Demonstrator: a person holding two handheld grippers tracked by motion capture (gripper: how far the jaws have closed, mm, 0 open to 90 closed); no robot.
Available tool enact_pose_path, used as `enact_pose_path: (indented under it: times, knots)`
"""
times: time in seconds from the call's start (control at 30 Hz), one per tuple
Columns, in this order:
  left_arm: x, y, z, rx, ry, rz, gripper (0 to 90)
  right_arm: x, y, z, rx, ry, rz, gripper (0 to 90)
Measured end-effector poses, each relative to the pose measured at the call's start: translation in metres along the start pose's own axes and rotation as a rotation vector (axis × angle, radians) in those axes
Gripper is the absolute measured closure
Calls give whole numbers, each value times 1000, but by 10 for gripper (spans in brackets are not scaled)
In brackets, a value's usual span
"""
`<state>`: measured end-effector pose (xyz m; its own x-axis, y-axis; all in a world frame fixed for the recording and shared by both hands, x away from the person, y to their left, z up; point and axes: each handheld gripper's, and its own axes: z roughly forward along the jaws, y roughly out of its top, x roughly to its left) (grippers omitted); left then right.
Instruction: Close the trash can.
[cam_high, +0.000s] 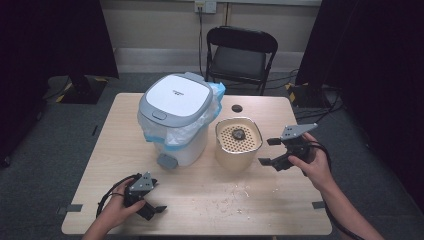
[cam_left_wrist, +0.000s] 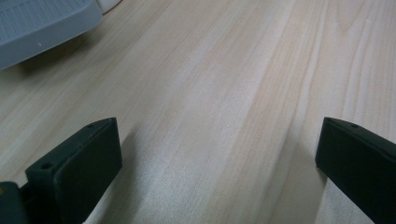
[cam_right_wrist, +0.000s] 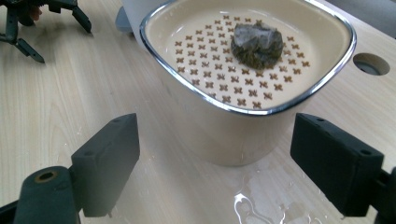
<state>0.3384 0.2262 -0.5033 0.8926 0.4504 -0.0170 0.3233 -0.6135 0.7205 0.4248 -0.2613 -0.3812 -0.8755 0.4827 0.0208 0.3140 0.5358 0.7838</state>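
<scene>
Left gripper (cam_high: 156, 202) low over table (cam_high: 210, 200) near front edge, jaws wide apart, holding nothing. White bin (cam_high: 176, 117) behind it. Cream strainer pot (cam_high: 238, 143) mid-table, dark lump (cam_high: 238, 133) inside. Right gripper (cam_high: 268, 151) just beside pot, jaws spread wide, holding nothing.

No text, label, brand, number or sign can be read anywhere. The white lid of the bin (cam_high: 176, 98) carries a small dark mark near its middle in the high view, but it is too small and blurred to make out as letters. The cream container (cam_right_wrist: 243, 70) has a perforated insert with a pattern of small cross-shaped cut-outs, which are holes and not writing. The wall plate (cam_high: 205, 6) at the top of the high view shows no legible marking. The wooden surface (cam_left_wrist: 224, 93) is bare grain with no print on it in either gripper view.
</scene>
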Motion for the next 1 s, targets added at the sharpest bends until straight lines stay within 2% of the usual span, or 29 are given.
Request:
enact_pose_path:
  times: [0.37,0.7,1.0]
  knots:
    - [0,0,0,-1,-1,-1,0,-3,-25,1,5,-4,43,150]
    - [0,0,0,0,5,-2,0,-4,-45,6,45,-34,44,150]
    - [0,0,0,0,5,-3,0,0,-64,9,58,-25,55,151]
